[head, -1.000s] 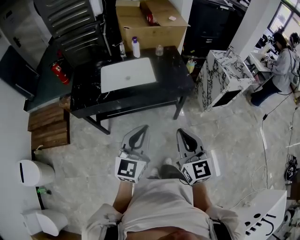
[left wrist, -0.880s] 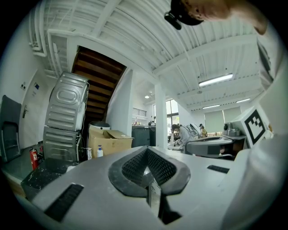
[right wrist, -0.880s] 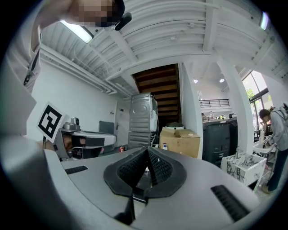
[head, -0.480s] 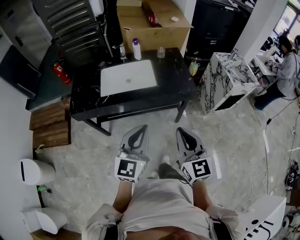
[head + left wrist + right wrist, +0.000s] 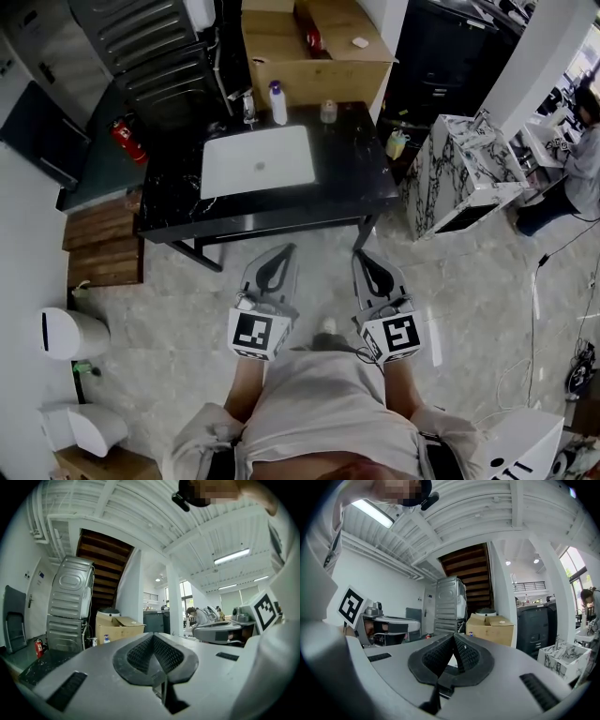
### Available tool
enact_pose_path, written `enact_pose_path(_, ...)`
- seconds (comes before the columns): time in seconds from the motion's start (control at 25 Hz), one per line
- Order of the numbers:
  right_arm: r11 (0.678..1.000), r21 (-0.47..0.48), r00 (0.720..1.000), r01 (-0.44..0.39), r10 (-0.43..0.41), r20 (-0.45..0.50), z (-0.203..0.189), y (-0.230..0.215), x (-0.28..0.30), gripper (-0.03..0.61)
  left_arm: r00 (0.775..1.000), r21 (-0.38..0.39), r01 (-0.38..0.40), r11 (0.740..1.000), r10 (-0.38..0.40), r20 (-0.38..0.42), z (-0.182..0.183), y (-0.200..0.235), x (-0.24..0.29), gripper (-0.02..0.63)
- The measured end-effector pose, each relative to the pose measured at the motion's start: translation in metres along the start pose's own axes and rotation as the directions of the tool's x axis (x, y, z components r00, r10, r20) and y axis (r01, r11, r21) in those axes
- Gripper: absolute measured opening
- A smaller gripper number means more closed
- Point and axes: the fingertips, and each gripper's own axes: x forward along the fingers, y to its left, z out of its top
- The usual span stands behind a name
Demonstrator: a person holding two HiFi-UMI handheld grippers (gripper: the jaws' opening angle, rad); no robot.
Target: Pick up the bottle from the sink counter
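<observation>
A white bottle with a purple cap [image 5: 278,103] stands at the back edge of the black sink counter [image 5: 352,173], behind the white basin [image 5: 258,159]. A faucet [image 5: 248,106] is to its left and a small jar [image 5: 328,111] to its right. My left gripper [image 5: 284,251] and right gripper [image 5: 360,255] are side by side, level, well short of the counter's front edge. Both are shut and hold nothing. In the left gripper view the bottle [image 5: 107,639] shows small and far beyond the closed tip of my left gripper [image 5: 153,634]. My right gripper [image 5: 453,634] also meets at its tip.
A cardboard box [image 5: 314,47] stands behind the counter and stacked metal machines [image 5: 150,47] at the back left. A marble-patterned cabinet [image 5: 464,169] is to the right, with a person [image 5: 586,141] beyond it. Wooden steps [image 5: 98,248] and a fire extinguisher [image 5: 124,141] are to the left.
The counter has come closer and sits lower in the head view as I walk toward it. Both grippers stay shut and keep their places ahead of the body.
</observation>
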Motion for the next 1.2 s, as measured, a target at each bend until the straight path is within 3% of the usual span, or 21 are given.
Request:
enact_pose_path(0.72, 0.999, 0.003, 0.999, -0.048, 0.048, 0.000, 0.000, -0.061, 0.049, -0.003, 0.998, 0.014, -0.058, 0.998, 0.058, -0.001, 0.004, 0.009, 0.067, 0.000)
enact_pose_path(1.2, 0.999, 0.026, 1.000, -0.024, 0.024, -0.016, -0.010, -0.083, 0.099, -0.003, 0.999, -0.016, -0.027, 1.000, 0.026, -0.021, -0.009, 0.044, 0.112, 0.000)
